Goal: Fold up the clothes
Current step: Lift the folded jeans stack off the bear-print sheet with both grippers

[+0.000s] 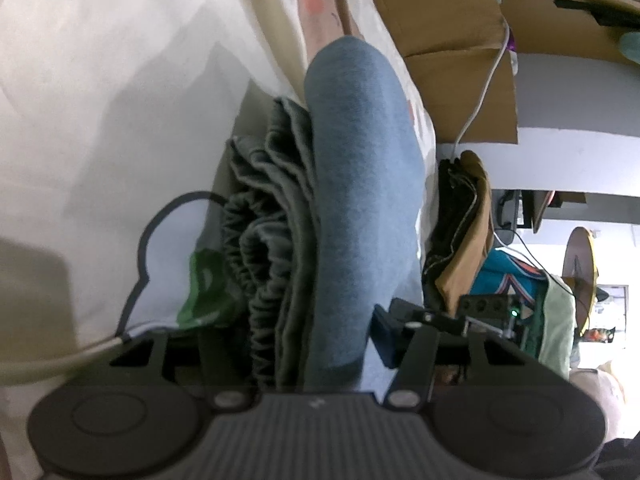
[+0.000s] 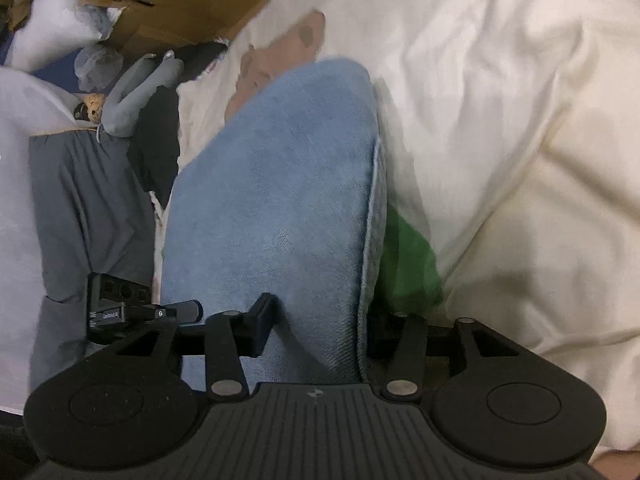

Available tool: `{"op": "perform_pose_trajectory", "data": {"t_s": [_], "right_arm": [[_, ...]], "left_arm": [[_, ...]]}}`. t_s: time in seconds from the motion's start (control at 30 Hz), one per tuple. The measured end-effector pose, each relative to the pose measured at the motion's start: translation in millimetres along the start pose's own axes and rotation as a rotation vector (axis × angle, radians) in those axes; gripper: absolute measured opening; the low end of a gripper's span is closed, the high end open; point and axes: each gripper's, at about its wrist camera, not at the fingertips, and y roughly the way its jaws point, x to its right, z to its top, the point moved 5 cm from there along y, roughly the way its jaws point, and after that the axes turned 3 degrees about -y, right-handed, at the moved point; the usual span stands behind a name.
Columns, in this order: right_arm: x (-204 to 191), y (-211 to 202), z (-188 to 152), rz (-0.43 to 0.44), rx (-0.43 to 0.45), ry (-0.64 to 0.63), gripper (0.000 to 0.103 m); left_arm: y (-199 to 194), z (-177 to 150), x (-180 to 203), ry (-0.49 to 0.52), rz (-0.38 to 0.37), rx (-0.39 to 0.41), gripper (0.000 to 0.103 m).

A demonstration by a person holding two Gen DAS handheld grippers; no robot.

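Two grippers, each with cloth between its fingers. Left gripper (image 1: pixel 304 344) — jaws part-way apart, a stack of folded clothes wedged between them: grey garment (image 1: pixel 272 248) with a gathered waistband toward the left finger, blue cloth (image 1: pixel 356 200) toward the right finger (image 1: pixel 386 334) and running forward well past the tips. Left finger mostly hidden behind the grey folds, so cannot tell whether the pads actually press. Beyond the left finger, white bedding (image 1: pixel 100 100) with a green print (image 1: pixel 204 284) just beside the grey folds. Beyond the right finger, a brown and black folded pile (image 1: pixel 460 232), and farther off a cardboard box (image 1: pixel 452 40) with a white cable (image 1: pixel 480 96) hanging down. Right gripper (image 2: pixel 316 332) — same blue cloth (image 2: pixel 280 200) filling the gap, left finger (image 2: pixel 260 328) touching its edge, right finger buried behind the hem; grip or mere contact not clear. Just past the right finger, a green patch (image 2: pixel 408 264) under the blue hem, then white bedding (image 2: pixel 500 120). Left of the left finger, a grey garment (image 2: pixel 88 208) lying apart, dark cloth (image 2: pixel 160 152) near it.
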Motion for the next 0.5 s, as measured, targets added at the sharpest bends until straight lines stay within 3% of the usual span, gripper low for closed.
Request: {"op": "perform_pose_trajectory", "data": {"t_s": [0.2, 0.5], "right_arm": [[-15, -2, 0, -0.021, 0.014, -0.052, 0.033], [-47, -15, -2, -0.062, 0.042, -0.087, 0.023]], "left_arm": [[0, 0, 10, 0.023, 0.047, -0.001, 0.053], [-23, -8, 25, 0.052, 0.101, 0.022, 0.05]]}}
